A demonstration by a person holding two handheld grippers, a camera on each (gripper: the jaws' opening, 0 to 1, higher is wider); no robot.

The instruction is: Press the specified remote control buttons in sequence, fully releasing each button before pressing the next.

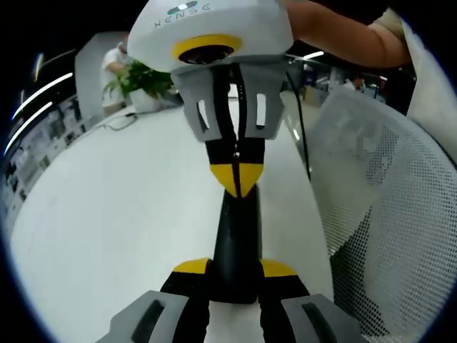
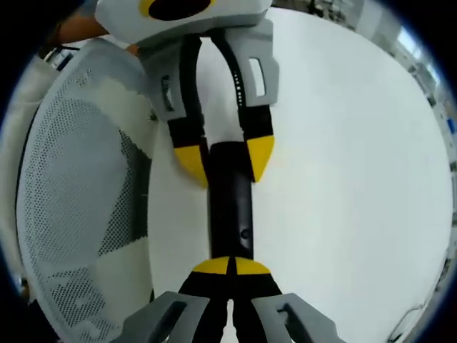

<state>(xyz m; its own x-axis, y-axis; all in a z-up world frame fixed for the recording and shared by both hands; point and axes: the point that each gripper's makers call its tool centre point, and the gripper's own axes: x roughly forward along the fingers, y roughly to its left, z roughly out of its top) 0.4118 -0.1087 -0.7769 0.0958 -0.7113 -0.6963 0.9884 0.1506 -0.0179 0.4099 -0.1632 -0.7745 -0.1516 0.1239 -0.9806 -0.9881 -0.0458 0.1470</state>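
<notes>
A long black remote control (image 1: pixel 235 236) lies lengthwise above the white table (image 1: pixel 107 214). My left gripper (image 1: pixel 235 269) is shut on its near end, one yellow fingertip (image 1: pixel 191 266) on each side. My right gripper (image 1: pixel 239 177) comes down from the top of the left gripper view, shut, with its yellow tips together on the remote's far end. In the right gripper view the remote (image 2: pixel 230 207) runs from my right gripper's shut tips (image 2: pixel 230 266) up to the left gripper (image 2: pixel 225 161), which clamps it. The buttons under the tips are hidden.
A white mesh chair back (image 1: pixel 385 200) stands close beside the table edge, also seen in the right gripper view (image 2: pixel 78 186). A potted plant (image 1: pixel 143 78) and a person (image 1: pixel 114 61) are at the table's far end. A dark cable (image 1: pixel 300 121) crosses there.
</notes>
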